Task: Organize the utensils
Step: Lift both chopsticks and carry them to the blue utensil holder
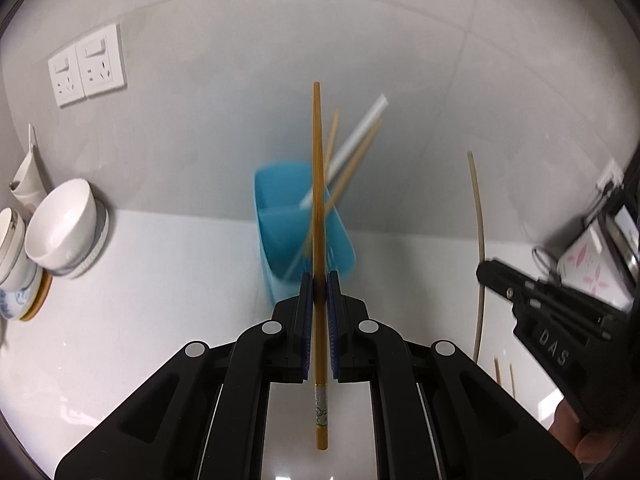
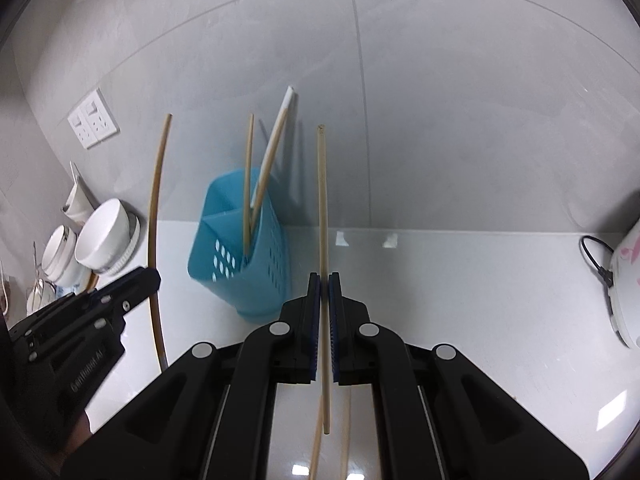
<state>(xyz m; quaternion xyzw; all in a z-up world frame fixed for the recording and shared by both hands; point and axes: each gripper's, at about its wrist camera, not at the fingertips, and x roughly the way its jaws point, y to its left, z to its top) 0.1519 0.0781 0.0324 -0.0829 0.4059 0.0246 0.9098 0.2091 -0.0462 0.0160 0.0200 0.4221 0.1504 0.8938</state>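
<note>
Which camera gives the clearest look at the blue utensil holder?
The right wrist view: the holder stands sharp and unobstructed, its divider and side holes showing. In the left wrist view the holder is blurred and partly hidden behind the held chopstick.

- The right gripper [image 2: 324, 280] has its fingers [image 2: 315, 304] closed on a pale chopstick [image 2: 322, 216], which stands nearly upright.
- A blue perforated holder [image 2: 256, 276] stands on the white counter [image 2: 460, 280] against the tiled wall, holding three sticks [image 2: 264, 176].
- At left, the left gripper [image 2: 136, 284] clamps a darker chopstick [image 2: 154, 216].
- White bowls [image 2: 104, 240] are stacked at far left.
- Two more chopsticks [image 2: 316, 448] lie on the counter below.
</note>
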